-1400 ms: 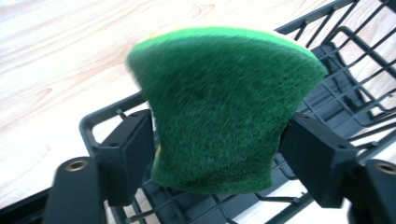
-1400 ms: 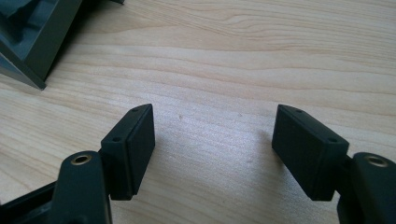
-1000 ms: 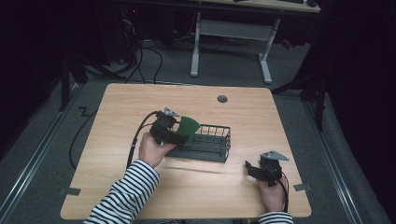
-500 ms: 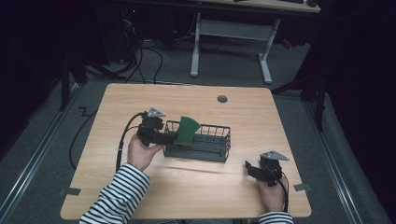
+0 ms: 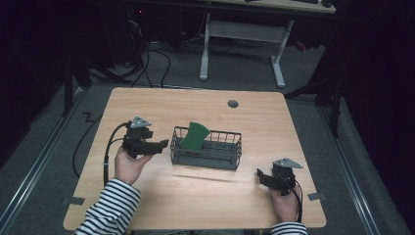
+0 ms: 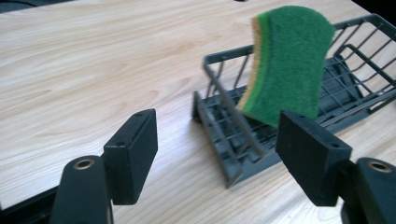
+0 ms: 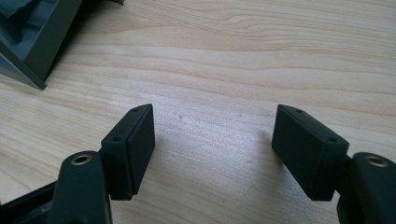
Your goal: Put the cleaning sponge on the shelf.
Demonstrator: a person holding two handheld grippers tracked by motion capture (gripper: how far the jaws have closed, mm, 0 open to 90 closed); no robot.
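Green sponge point(image 6: 286, 65) leans upright in the basket point(image 5: 230, 157) just ahead of your left tongs point(image 5: 164, 143), both tongs wide open, empty.

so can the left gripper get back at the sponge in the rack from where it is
Probably yes. The left gripper sits just outside the rack's near end, jaws open and aimed at the sponge, which leans against that end with its top above the rim. Nothing lies between them.
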